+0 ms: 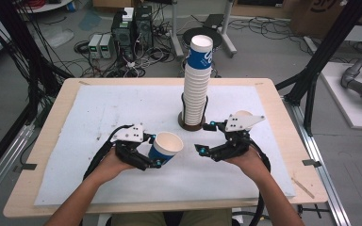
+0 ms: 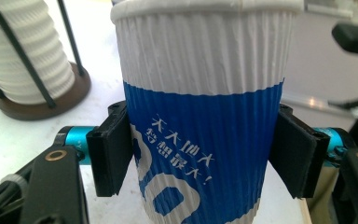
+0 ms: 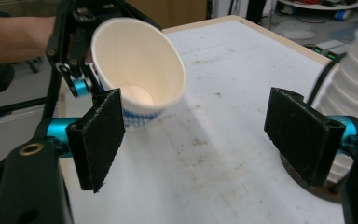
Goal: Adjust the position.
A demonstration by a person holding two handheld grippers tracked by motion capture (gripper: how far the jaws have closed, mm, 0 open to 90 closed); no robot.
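**newbie_q:** Forearms came in from the six o'clock edge of the high view, closest thing to that camera. What else was on there, biggest first?

**rigwatcher:** Biggest was the table, light wood with a white mat over most of it. Next, the stack of cups, nested white ribbed ones with a blue-banded cup on top, standing upright in a wire holder on a dark round base, roughly twelve o'clock from mat centre.

**newbie_q:** And the single one?

**rigwatcher:** The paper cup sat in the left gripper, around seven o'clock from the stack and clear of it. It was tilted, mouth pointing toward two o'clock in the high view. In the left gripper view the blue band with white lettering ran between both black pads, one on each side wall, touching the ribs. So, clamped on the cup's lower half, no visible squash.

**newbie_q:** Right side?

**rigwatcher:** The right gripper was at about five o'clock from the holder base, just beside it. Jaws stood well apart with nothing but bare mat between them, so open and empty. Its own view showed the cup's pale inside up at ten o'clock, with the stack's ribbed edge at three o'clock, behind the far pad.

**newbie_q:** Cup touching the mat?

**rigwatcher:** Couldn't tell honestly.
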